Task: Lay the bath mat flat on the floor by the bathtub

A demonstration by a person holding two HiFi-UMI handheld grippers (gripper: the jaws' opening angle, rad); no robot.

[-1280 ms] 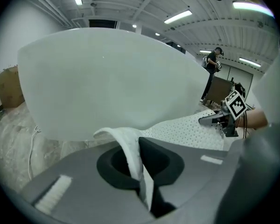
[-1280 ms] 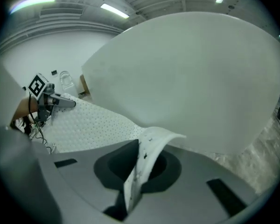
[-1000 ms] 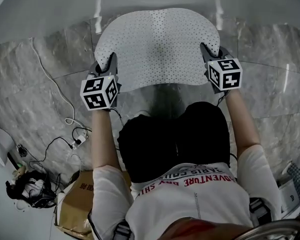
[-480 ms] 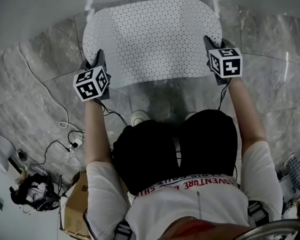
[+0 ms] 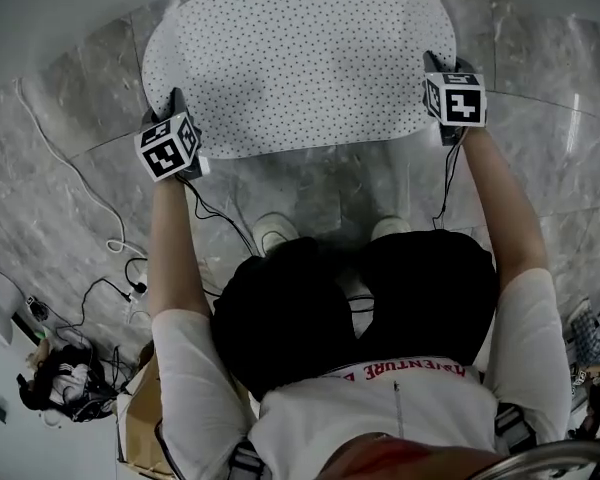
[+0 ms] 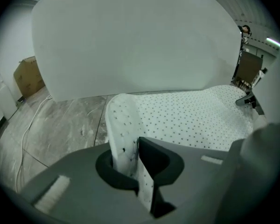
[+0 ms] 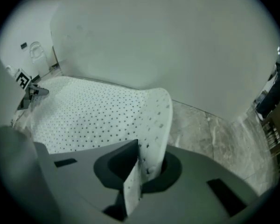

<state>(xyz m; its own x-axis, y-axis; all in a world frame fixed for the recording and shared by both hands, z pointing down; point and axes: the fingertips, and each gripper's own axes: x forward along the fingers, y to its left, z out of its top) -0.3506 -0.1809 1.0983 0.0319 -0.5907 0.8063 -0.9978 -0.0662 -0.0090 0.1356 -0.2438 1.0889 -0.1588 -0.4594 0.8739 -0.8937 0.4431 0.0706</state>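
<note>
The white bath mat [image 5: 295, 63], dotted with small holes, is spread wide over the grey marble floor [image 5: 70, 198] in front of the white bathtub wall [image 5: 70, 8]. My left gripper [image 5: 172, 138] is shut on the mat's left edge. My right gripper [image 5: 442, 93] is shut on its right edge. In the left gripper view the mat's edge [image 6: 123, 134] curls up between the jaws. The right gripper view shows the other edge [image 7: 154, 129] pinched the same way, with the rest of the mat [image 7: 88, 111] stretching away along the tub wall [image 7: 168, 41].
The person's feet [image 5: 275, 233] stand just behind the mat. White and black cables [image 5: 120, 243] trail over the floor at the left. A cardboard box [image 5: 140, 418] and a headset [image 5: 65, 383] lie at the lower left.
Both grippers have moved forward and apart, carrying the mat toward the tub. The mat has spread out wider and lies lower and flatter over the floor.
</note>
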